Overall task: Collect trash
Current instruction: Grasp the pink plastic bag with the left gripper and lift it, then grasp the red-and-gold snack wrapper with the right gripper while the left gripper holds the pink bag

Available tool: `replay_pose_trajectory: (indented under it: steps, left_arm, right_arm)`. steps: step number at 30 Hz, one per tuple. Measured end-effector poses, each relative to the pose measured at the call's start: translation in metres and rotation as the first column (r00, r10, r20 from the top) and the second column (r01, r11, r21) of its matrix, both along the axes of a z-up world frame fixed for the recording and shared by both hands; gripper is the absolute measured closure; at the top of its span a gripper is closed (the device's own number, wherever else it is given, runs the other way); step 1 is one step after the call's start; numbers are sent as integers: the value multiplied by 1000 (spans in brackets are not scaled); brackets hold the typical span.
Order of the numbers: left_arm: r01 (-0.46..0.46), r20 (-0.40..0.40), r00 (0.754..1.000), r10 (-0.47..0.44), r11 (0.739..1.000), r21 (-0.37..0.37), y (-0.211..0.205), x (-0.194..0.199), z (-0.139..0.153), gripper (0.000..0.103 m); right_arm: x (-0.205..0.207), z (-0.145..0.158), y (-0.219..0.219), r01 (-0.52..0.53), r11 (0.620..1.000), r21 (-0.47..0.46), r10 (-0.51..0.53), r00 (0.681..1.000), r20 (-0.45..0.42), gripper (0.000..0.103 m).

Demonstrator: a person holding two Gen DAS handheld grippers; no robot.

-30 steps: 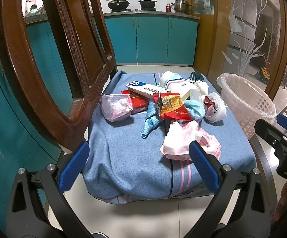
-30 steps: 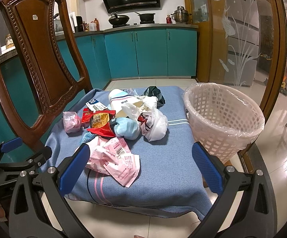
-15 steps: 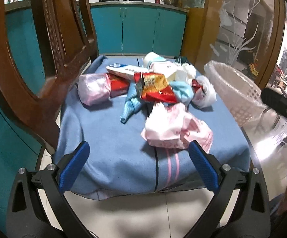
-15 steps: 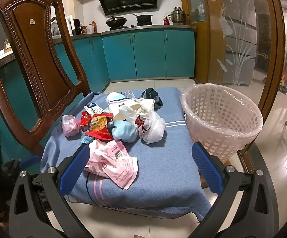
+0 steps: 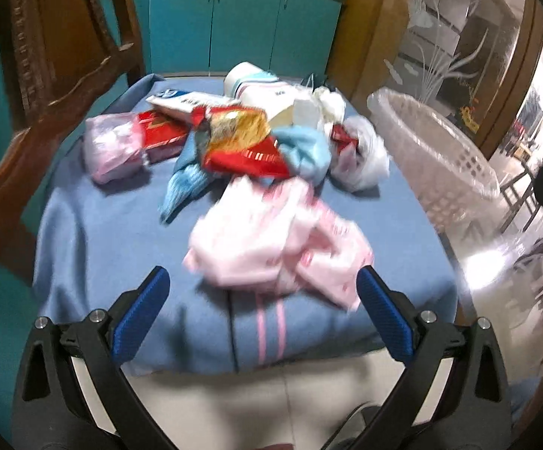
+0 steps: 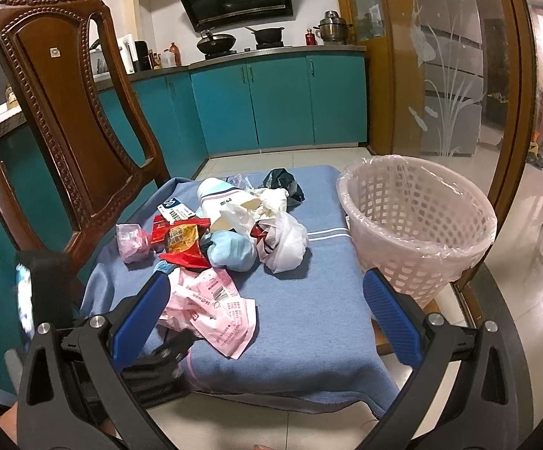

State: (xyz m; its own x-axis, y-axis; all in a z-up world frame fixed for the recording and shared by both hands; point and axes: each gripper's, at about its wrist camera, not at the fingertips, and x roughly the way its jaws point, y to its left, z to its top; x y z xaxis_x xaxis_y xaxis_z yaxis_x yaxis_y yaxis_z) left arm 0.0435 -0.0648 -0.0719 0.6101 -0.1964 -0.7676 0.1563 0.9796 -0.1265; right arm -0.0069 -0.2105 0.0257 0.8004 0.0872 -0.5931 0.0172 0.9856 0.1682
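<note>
Both claws are spread and empty. I judge the left claw (image 5: 258, 302) nearer: the pink wrapper (image 5: 278, 240) lies just ahead, long axis crosswise, basket (image 6: 417, 225) to its right.

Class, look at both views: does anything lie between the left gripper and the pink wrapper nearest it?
Nothing visible does. The left gripper is open, and only bare blue cloth lies between its fingers and the pink wrapper, the piece at the pile's near edge.
</note>
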Motion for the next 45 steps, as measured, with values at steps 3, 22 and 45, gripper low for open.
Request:
replay_pose_trajectory:
  steps: [3,22,45]
  left_arm:
    - [-6,-2,1000,6,1000,-9,-5,20,-2,4]
    - [126,192,973,-129,992,28,19,-10,50,78]
    - [-81,439,895,75,997,-7,96,-28,112,78]
  right_arm:
    - [3,-1,-4,6,1000,17,-5,1000,-13,3]
    - [16,-15,-7,-29,997,73,35,996,-81,3]
    - [89,-96,142,-400,848,-346,332,912,-240,37]
